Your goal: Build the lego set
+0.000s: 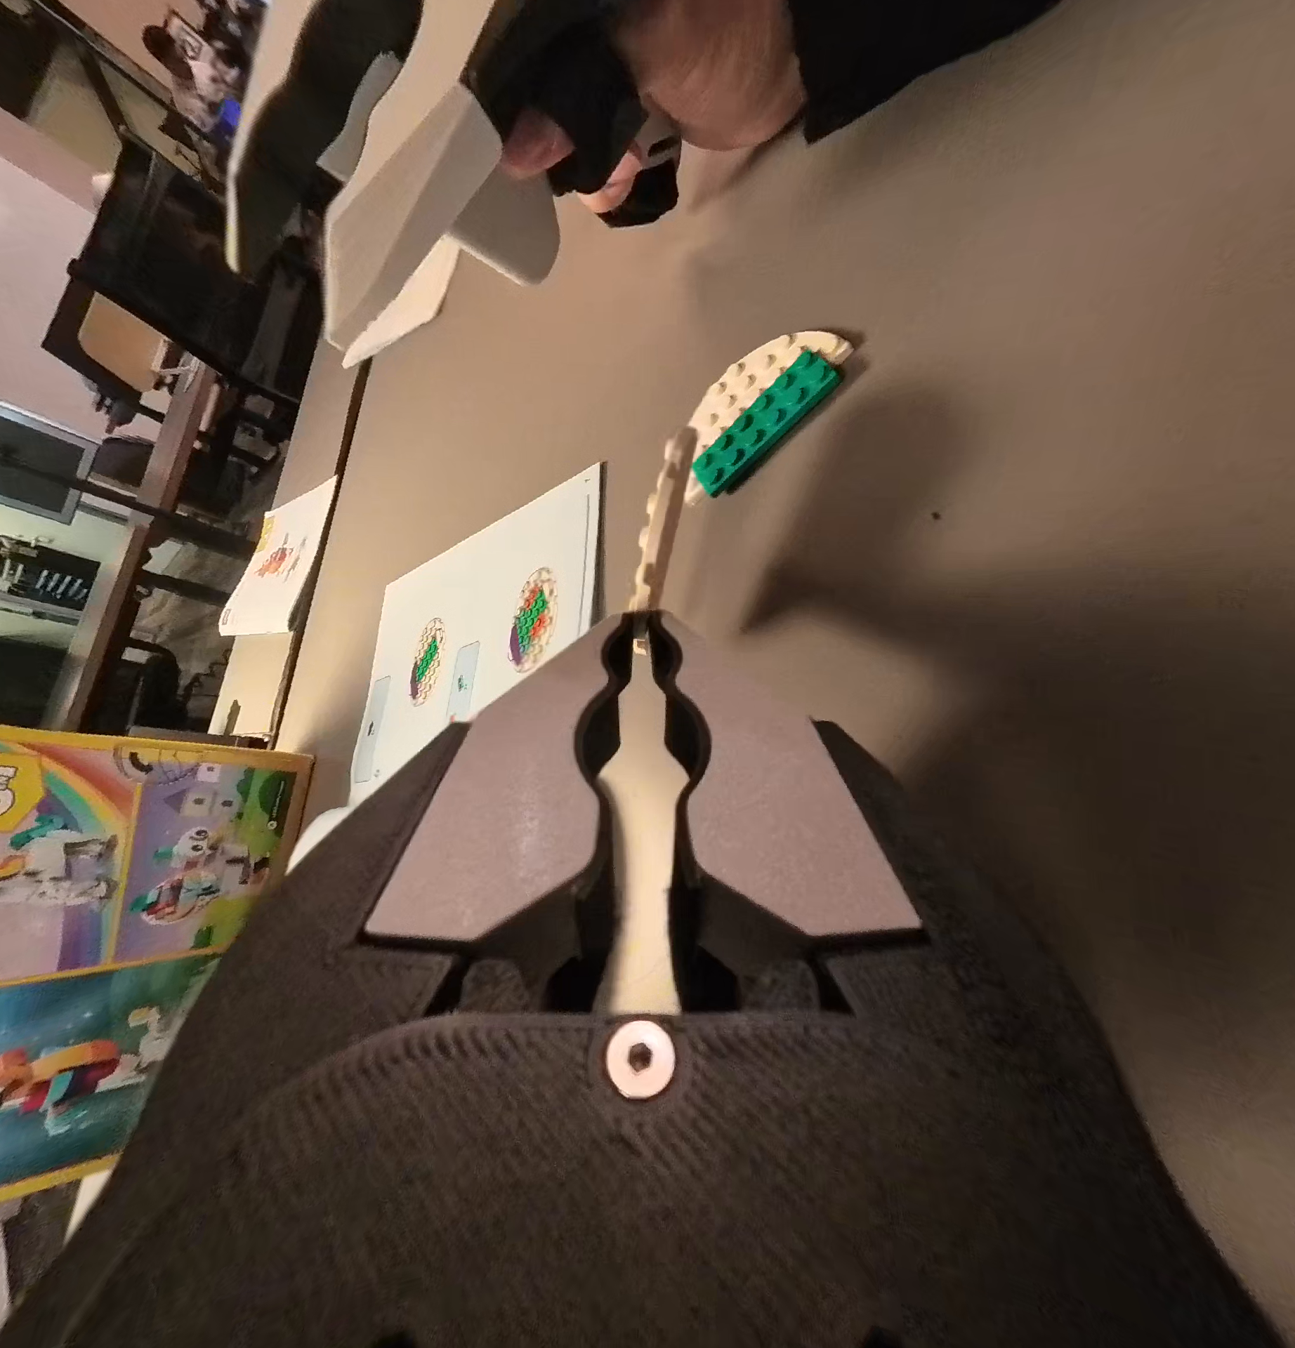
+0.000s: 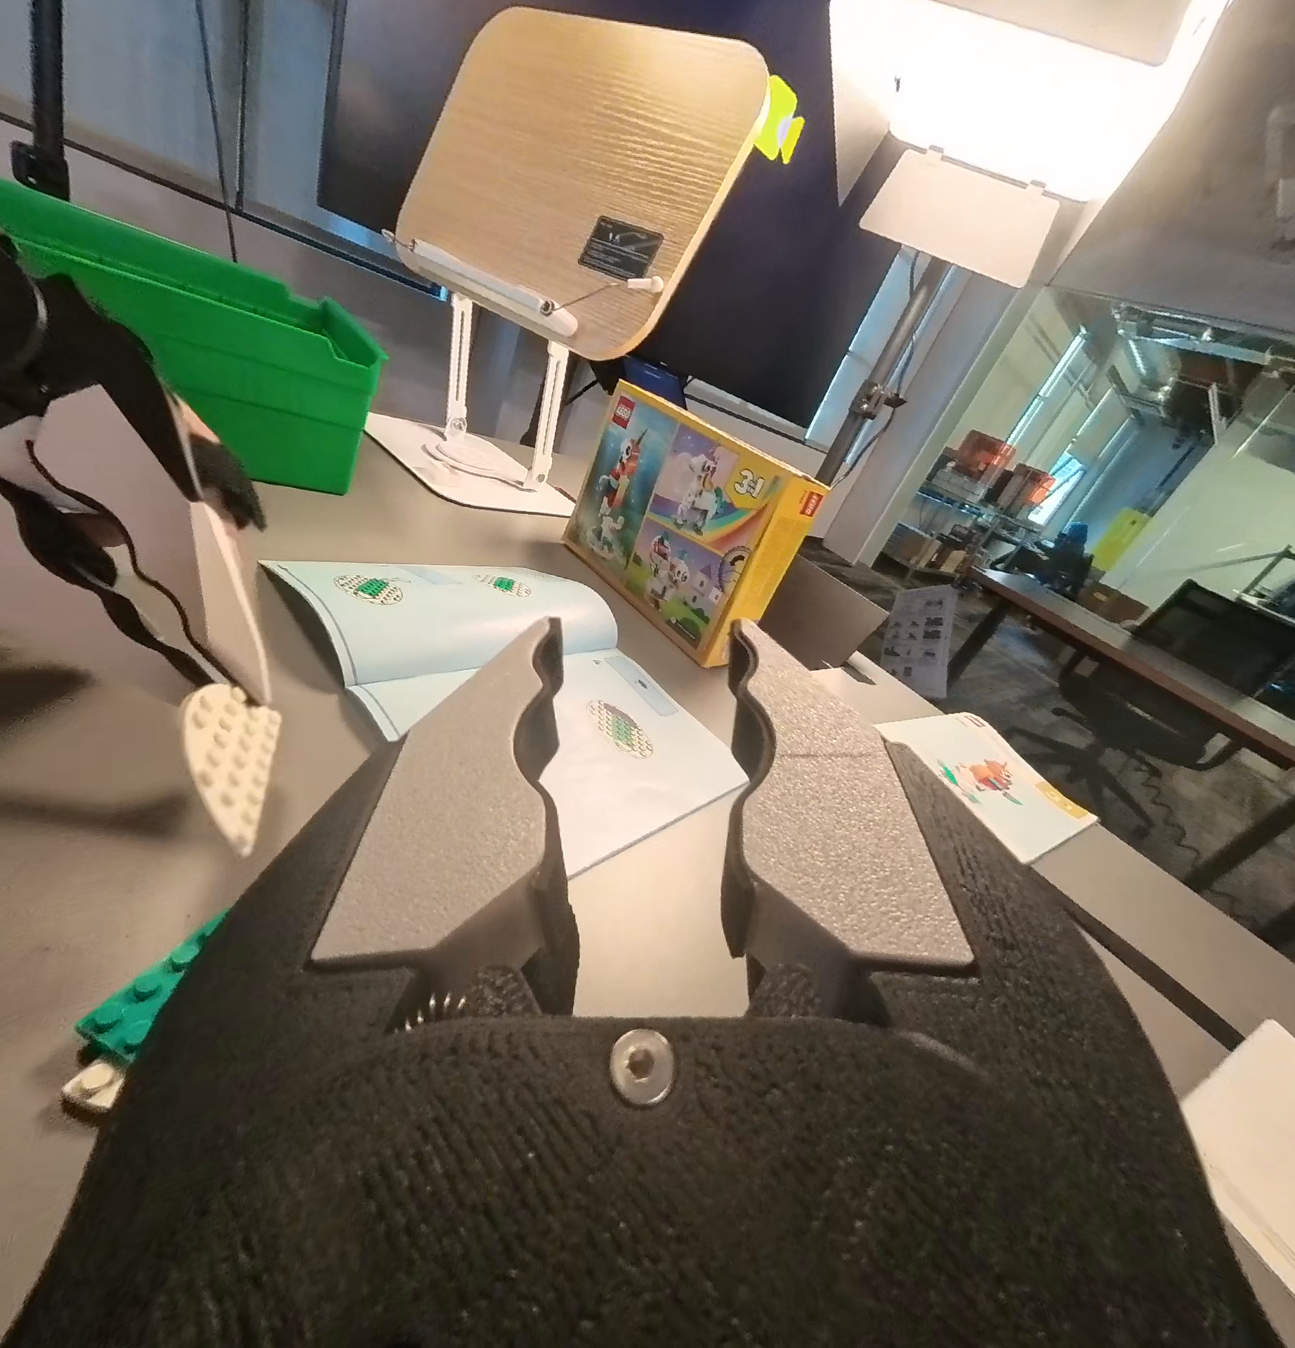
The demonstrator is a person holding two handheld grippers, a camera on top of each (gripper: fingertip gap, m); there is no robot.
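Observation:
My left gripper [image 1: 643, 624] is shut on a white half-round plate [image 1: 663, 510], held edge-on above the grey table [image 1: 995, 365]. The right wrist view shows this held plate [image 2: 229, 766] at the left gripper's tips [image 2: 265, 702]. A second white half-round plate [image 1: 747, 372] lies on the table with a green plate [image 1: 765, 427] on it, just beyond the held one. The green plate [image 2: 148, 985] also shows low left in the right wrist view. My right gripper [image 2: 644, 642] is open and empty, above the open instruction booklet [image 2: 440, 634].
The yellow set box [image 2: 696, 525] stands behind the booklet, with a wooden book stand [image 2: 579, 182] and a green bin [image 2: 214, 350] farther back. A small leaflet [image 2: 995, 780] lies near the table's right edge. White paper [image 2: 1265, 1138] is at lower right.

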